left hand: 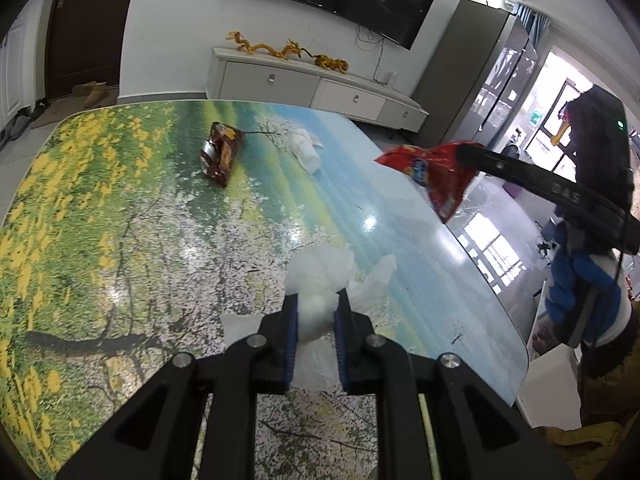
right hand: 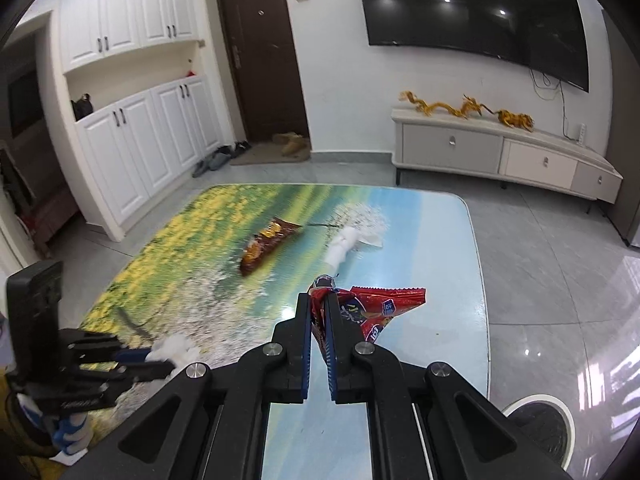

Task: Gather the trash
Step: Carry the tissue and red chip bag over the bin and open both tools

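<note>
My left gripper (left hand: 316,300) is shut on a crumpled white tissue (left hand: 320,272) just above the picture-printed table (left hand: 120,220). My right gripper (right hand: 319,300) is shut on a red snack wrapper (right hand: 380,306) and holds it in the air above the table's right side; the wrapper also shows in the left wrist view (left hand: 436,176). A brown snack wrapper (left hand: 220,152) lies on the far part of the table, also seen in the right wrist view (right hand: 268,246). A second white tissue (left hand: 306,146) lies to its right, and shows in the right wrist view (right hand: 344,246).
A round bin (right hand: 540,428) stands on the floor at the table's right near corner. A white TV cabinet (right hand: 500,152) with golden dragon figures stands by the far wall. Shoes lie near the dark door (right hand: 260,52). A thin white sheet (left hand: 240,326) lies under my left gripper.
</note>
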